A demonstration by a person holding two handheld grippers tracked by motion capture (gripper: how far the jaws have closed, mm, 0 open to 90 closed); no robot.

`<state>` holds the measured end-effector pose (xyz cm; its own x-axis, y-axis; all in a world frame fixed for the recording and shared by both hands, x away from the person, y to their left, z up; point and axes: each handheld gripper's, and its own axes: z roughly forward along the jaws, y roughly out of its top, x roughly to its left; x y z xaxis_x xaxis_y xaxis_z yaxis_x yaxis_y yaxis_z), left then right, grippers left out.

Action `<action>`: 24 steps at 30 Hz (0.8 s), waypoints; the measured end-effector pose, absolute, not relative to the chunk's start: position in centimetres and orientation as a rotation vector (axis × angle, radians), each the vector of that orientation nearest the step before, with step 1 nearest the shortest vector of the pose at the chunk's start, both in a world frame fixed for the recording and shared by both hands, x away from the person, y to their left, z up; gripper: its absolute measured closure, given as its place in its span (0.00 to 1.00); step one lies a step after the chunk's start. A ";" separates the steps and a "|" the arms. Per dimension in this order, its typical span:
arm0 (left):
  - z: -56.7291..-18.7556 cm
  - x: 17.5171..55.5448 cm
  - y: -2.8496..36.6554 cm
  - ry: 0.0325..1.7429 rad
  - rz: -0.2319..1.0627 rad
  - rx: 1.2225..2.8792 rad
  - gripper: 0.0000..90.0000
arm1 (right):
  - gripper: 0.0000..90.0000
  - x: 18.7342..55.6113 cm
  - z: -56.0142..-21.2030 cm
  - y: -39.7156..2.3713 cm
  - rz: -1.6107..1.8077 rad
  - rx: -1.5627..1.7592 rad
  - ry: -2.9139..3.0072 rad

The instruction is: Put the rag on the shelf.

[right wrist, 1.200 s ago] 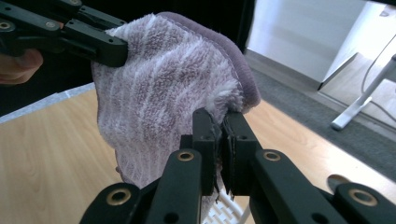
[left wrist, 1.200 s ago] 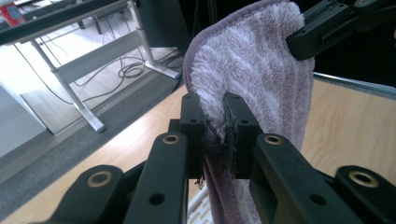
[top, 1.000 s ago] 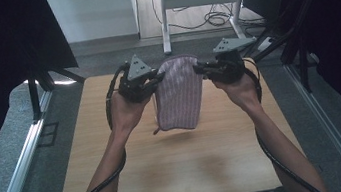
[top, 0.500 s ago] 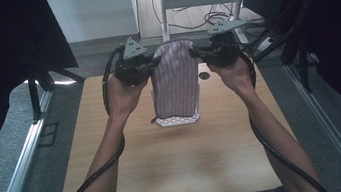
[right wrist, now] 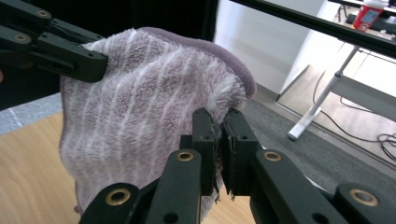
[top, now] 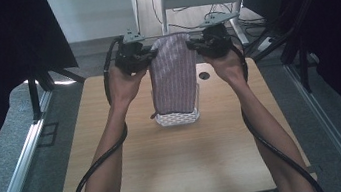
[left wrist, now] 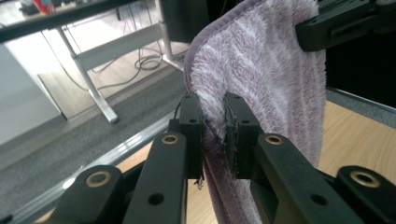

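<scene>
White basket (top: 178, 118) sat mid-table with the striped purple towel (top: 174, 75) hanging just above it, lower edge at the rim. Left gripper (top: 147, 56) and right gripper (top: 197, 46) each clamped a top corner. Best done by lowering both evenly, keeping the towel centred.

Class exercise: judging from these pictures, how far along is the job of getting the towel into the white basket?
Done: both the left gripper and right gripper are shut on the towel's top edge. In hand: it hangs above the white basket. Left: lowering it in and letting go.
</scene>
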<state>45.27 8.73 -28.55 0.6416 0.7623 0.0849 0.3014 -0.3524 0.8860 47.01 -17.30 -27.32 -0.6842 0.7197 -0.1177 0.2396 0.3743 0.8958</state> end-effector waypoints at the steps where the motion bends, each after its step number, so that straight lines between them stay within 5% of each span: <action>1: -28.8 45.5 8.8 0.848 0.617 1.929 0.88 | 0.94 47.3 -27.5 -17.3 1.267 0.831 2.141; 24: -34.3 49.7 7.0 0.982 0.729 2.034 0.85 | 0.93 51.8 -33.7 -16.2 1.143 0.936 2.191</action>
